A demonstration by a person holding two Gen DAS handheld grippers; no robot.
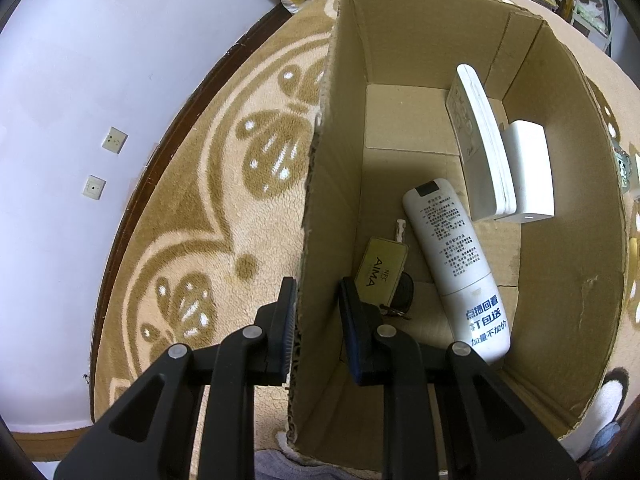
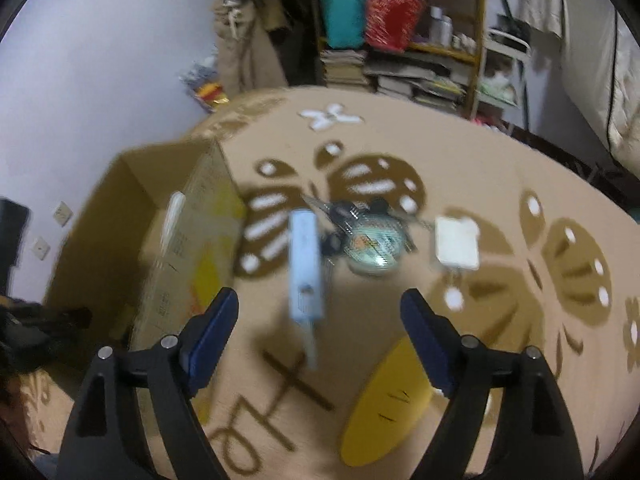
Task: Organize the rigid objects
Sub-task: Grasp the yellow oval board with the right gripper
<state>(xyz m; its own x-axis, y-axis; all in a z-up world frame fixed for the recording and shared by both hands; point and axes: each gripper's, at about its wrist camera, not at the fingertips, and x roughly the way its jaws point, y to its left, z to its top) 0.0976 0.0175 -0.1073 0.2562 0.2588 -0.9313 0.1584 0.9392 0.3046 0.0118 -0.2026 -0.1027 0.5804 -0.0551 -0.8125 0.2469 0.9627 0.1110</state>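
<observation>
**Left wrist view: box wall gripped; right wrist view: items on the blanket**

The left gripper point(image 1: 318, 312) straddles the near wall of the cardboard box point(image 1: 440, 40), one finger outside, one inside, closed onto the wall. Inside, a white remote point(image 1: 456, 268) lies with its long axis running from the near wall toward the far end; a tan AIMA tag point(image 1: 382, 272) lies beside it, its underside hidden. The right gripper point(image 2: 320, 340) hovers wide apart, empty, over the patterned blanket point(image 2: 500, 168). Ahead, a pale blue remote point(image 2: 306, 268) points lengthwise away, blurred; a white square block point(image 2: 457, 249) lies well right.
</observation>
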